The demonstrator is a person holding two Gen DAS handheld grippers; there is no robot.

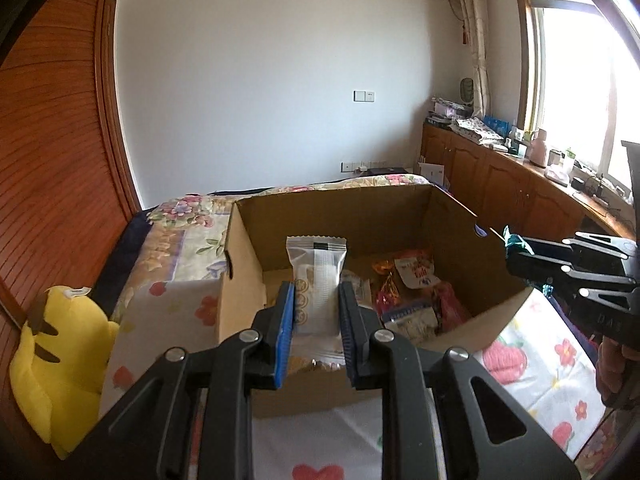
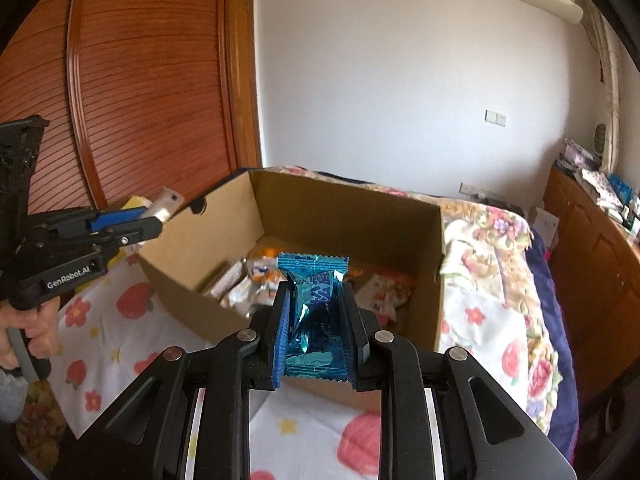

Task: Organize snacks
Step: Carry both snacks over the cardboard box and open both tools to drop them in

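An open cardboard box [image 1: 248, 256] [image 2: 312, 208] stands on a flower-print bed and holds several loose snack packets [image 1: 416, 272] [image 2: 384, 292]. My left gripper [image 1: 316, 292] is shut on a white snack packet [image 1: 318, 276], held upright above the box's near side. My right gripper [image 2: 314, 292] is shut on a crinkled blue foil packet [image 2: 314, 292], also above the near edge of the box. Each gripper shows in the other's view: the right gripper [image 1: 508, 252] at the box's right corner with blue foil at its tip, the left gripper [image 2: 156, 216] at the box's left corner with the white packet.
A yellow plush toy [image 1: 60, 360] lies left of the box by the wooden wardrobe [image 1: 52, 140]. The floral bedspread [image 2: 492, 280] runs on behind and right of the box. Wooden cabinets [image 1: 500, 176] with clutter line the window wall at right. A person's hand [image 2: 24, 332] grips the left handle.
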